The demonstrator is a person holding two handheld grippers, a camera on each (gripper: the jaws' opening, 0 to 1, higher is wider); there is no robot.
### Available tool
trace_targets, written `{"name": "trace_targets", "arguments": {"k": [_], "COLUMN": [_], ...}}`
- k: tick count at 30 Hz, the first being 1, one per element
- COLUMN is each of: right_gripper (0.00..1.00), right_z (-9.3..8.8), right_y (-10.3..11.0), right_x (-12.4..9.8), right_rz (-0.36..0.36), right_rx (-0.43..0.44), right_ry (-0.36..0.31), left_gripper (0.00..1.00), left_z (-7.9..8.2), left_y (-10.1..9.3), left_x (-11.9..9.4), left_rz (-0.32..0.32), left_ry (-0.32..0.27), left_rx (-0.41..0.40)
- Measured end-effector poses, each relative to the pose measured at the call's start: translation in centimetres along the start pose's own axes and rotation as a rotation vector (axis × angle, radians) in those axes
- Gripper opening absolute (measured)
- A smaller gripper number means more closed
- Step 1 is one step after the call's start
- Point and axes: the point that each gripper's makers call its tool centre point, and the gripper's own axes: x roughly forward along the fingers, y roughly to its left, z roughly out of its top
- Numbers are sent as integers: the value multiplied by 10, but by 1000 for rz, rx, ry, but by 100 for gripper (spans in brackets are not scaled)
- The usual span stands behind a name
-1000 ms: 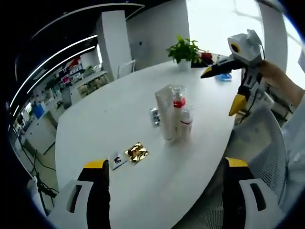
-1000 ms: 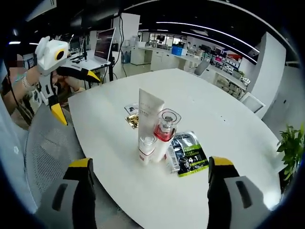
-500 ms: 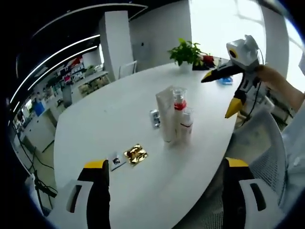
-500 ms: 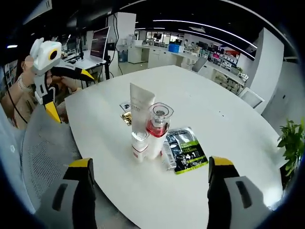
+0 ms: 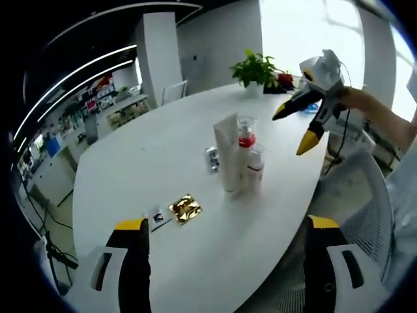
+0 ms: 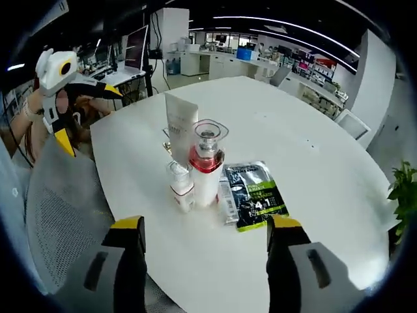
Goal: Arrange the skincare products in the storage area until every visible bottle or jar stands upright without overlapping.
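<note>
Three skincare products stand upright in a tight cluster near the table edge: a white tube [image 5: 226,153] [image 6: 179,125], a clear bottle with a red band [image 5: 245,149] [image 6: 206,168] and a small white bottle [image 5: 255,171] [image 6: 180,188]. They touch or nearly touch. My left gripper [image 5: 227,223] is open, well short of them, and shows in the right gripper view as the left gripper [image 6: 89,120] held off the table. My right gripper [image 6: 205,225] is open just before the cluster, and appears in the left gripper view as the right gripper [image 5: 294,128] beside the bottles.
A green-and-black sachet [image 6: 255,194] lies flat right of the bottles. A gold sachet [image 5: 186,208], a small card [image 5: 156,218] and a small silvery packet [image 5: 210,158] lie on the white table [image 5: 143,163]. A mesh chair [image 6: 58,195] and a potted plant [image 5: 257,68] flank the table.
My right gripper has come closer to the cluster, and its jaws have narrowed a little while staying open. The left gripper has stayed nearly still.
</note>
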Motion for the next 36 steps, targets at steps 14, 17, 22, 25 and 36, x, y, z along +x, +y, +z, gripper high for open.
{"name": "trace_targets", "arguments": {"k": [14, 17, 22, 25, 36], "right_gripper": [50, 48, 43, 41, 33], "right_z": [-13, -16, -23, -26, -28], "right_y": [-9, -8, -13, -16, -22], "right_x": [41, 50, 64, 70, 91], "right_rz": [94, 115, 128, 133, 149], "right_rx": [5, -5, -14, -27, -57], "right_ry": [57, 74, 119, 145, 204], "left_gripper": [97, 97, 97, 97, 97], "left_z": [0, -1, -3, -5, -11], "left_y": [-3, -4, -6, -5, -5], "left_x": [3, 3, 3, 3, 1], "left_rz": [-11, -12, -13, -12, -5], "left_ry": [7, 9, 9, 11, 12], "left_rx": [-8, -16, -24, -28, -59]}}
